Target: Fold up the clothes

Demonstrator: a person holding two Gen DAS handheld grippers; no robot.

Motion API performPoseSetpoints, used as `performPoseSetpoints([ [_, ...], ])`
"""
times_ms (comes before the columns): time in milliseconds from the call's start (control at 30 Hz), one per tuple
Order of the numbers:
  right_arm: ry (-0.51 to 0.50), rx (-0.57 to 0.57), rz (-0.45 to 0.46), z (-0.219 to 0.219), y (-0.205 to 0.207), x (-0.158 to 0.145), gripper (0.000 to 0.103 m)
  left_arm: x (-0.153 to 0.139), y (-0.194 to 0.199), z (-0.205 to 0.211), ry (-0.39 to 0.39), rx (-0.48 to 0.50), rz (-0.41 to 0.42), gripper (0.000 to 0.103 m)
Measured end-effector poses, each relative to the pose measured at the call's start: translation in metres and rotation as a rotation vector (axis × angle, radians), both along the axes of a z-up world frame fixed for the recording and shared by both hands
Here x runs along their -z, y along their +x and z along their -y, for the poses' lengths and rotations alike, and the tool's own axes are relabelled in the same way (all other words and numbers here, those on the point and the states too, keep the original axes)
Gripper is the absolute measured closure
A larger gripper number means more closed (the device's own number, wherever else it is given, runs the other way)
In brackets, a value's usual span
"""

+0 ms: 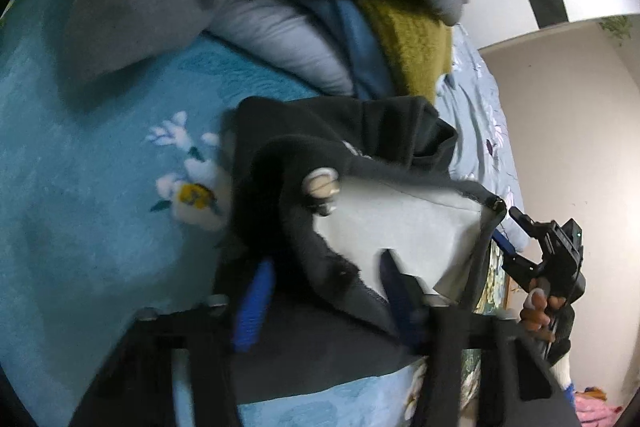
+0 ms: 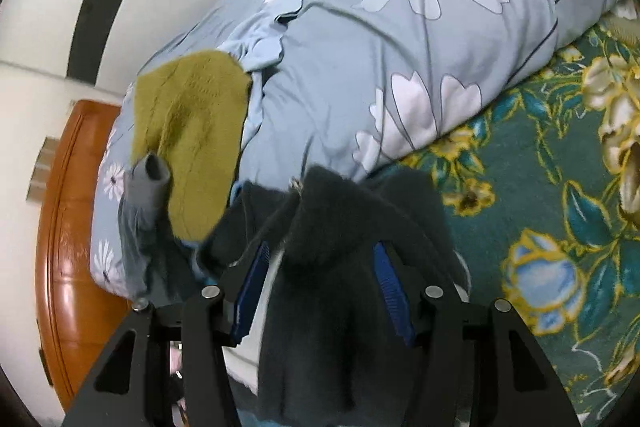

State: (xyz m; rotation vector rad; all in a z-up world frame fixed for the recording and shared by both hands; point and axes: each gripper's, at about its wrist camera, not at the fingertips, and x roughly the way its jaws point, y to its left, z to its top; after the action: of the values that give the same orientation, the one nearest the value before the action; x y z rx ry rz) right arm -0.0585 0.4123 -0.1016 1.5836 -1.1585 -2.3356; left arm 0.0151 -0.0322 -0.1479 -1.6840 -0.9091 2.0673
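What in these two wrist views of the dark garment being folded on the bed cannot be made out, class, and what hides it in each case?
- Left wrist view: whether the left tongs pinch the dark garment; motion blur smears the blue pads.
- Left wrist view: the garment's lower part, covered by the tongs' frame.
- Right wrist view: the bed under the right tongs, hidden by draped dark fabric.
- Right wrist view: the grey garment, partly behind the mustard knit.

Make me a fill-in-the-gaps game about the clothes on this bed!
1. The fuzzy knit lying on the flowered quilt is mustard ____.
2. The dark garment has a light ____ lining.
3. The flowers on the quilt have ____ petals.
4. The right gripper has dark ____ between its fingers.

Missing words: yellow; grey; white; cloth
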Motion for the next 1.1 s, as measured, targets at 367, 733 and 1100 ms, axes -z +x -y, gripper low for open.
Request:
performPoseSetpoints([
  [367,0.105,0.01,0.193,0.01,-0.037,0.021,0.072,0.001,-0.011,0.005,-0.032,0.03,0.033,0.084],
  [733,0.328,-0.112,0.335,0.055,-0.061,0.029,0.071,-0.015,-0.015,-0.011,-0.153,0.098,0.007,0.084],
  [1100,0.35,-0.107,0.387,0.051,-0.056,0.036,0.098,-0.018,-0.011,0.002,-0.067,0.056,0.025,0.09],
])
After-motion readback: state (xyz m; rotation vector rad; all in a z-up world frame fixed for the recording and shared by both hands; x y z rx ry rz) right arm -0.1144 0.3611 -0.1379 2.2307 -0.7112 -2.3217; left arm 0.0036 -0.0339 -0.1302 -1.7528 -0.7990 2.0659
